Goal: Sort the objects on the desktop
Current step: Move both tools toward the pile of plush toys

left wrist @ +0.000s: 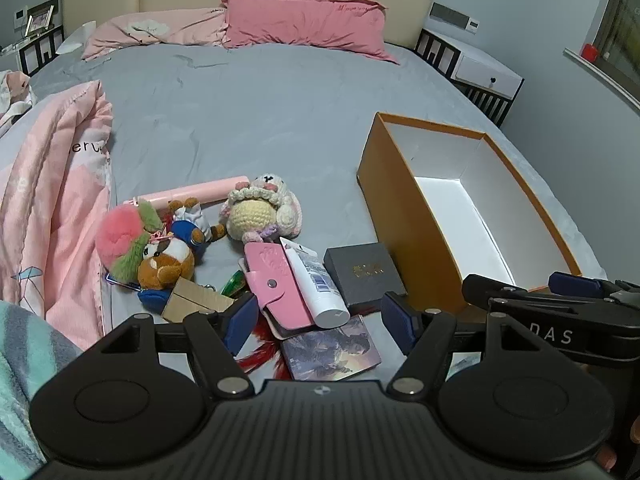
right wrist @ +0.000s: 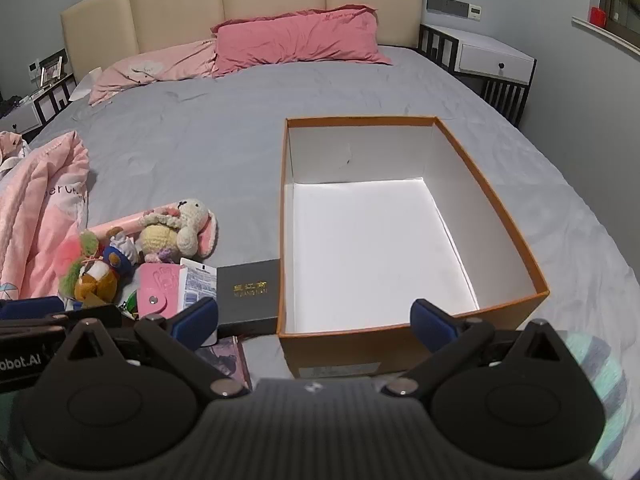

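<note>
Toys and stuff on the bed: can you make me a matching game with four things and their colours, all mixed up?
Things:
1. big box
2. key pouch
3. little box with gold writing
4. tube

Colours:
A. white
B. orange outside, white inside
C. pink
D. dark grey

Pairs: 1-B, 2-C, 3-D, 4-A
</note>
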Available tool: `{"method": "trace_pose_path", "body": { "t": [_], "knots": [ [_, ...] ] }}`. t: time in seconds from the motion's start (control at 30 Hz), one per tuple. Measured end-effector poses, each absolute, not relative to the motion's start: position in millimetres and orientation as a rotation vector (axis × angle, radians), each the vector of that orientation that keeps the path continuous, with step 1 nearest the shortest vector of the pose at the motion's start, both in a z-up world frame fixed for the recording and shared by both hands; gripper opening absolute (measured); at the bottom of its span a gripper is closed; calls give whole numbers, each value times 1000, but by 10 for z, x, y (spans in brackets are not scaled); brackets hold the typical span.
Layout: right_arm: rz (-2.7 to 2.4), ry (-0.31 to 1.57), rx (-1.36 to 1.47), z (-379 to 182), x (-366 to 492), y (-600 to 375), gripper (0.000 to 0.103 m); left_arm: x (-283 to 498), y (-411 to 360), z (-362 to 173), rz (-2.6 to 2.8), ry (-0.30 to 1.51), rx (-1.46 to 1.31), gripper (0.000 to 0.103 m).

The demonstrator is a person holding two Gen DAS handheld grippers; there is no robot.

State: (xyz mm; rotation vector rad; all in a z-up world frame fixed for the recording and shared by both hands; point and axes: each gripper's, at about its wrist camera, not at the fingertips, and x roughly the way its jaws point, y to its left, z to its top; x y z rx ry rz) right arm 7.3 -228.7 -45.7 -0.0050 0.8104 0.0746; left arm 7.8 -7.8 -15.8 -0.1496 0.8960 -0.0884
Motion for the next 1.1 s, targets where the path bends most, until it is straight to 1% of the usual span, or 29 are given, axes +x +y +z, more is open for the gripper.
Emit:
{"method": "trace_pose_path", "body": {
  "t": [0.97,1.1],
  "knots": [
    [85,799,-14,-495,81,-2244,102,71,58,-213,-53,922,-175,80],
    [97,794,-20,-488,81,-2220,100,69,96,-201,-57,920,-192,80]
  ]
}}
